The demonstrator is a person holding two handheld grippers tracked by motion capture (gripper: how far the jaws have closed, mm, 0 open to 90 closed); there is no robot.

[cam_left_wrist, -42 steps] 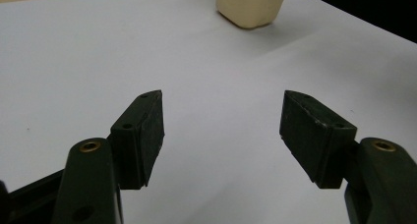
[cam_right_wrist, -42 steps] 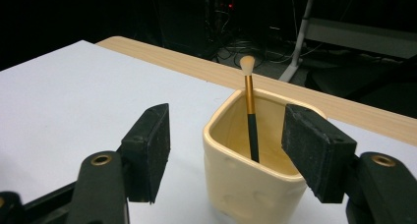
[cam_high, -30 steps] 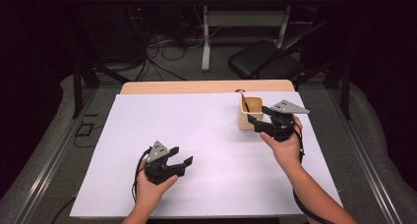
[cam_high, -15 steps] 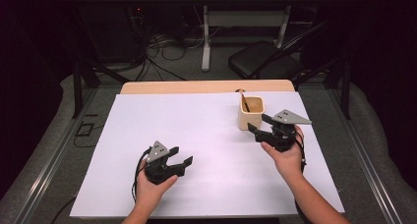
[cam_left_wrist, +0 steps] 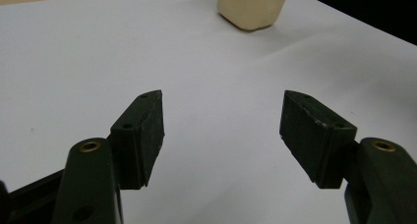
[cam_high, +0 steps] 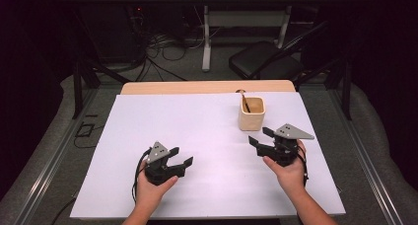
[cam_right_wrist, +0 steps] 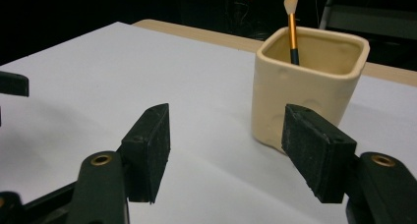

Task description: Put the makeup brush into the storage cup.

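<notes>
Since a second earlier, the right tool [cam_high: 260,137] had drawn back from the cream cup [cam_high: 252,114] toward the person's side of the surface [cam_high: 197,121], while the left tool [cam_high: 180,157] had stayed where it was near the front edge. Both were held by a hand, the left hand [cam_high: 150,185] and the right hand [cam_high: 287,168] coming in from below. In the right gripper view, the right tool [cam_right_wrist: 226,135] had its jaws spread wide with nothing between them, and the cup [cam_right_wrist: 307,86] stood upright just beyond, a little toward the right jaw and apart from it. A makeup brush [cam_right_wrist: 292,25] with a gold and black handle leaned inside the cup, bristles up. In the left gripper view, the left tool [cam_left_wrist: 222,121] was likewise wide open and held nothing, white surface [cam_left_wrist: 98,62] showing between its jaws, the cup [cam_left_wrist: 252,7] well ahead of it.
</notes>
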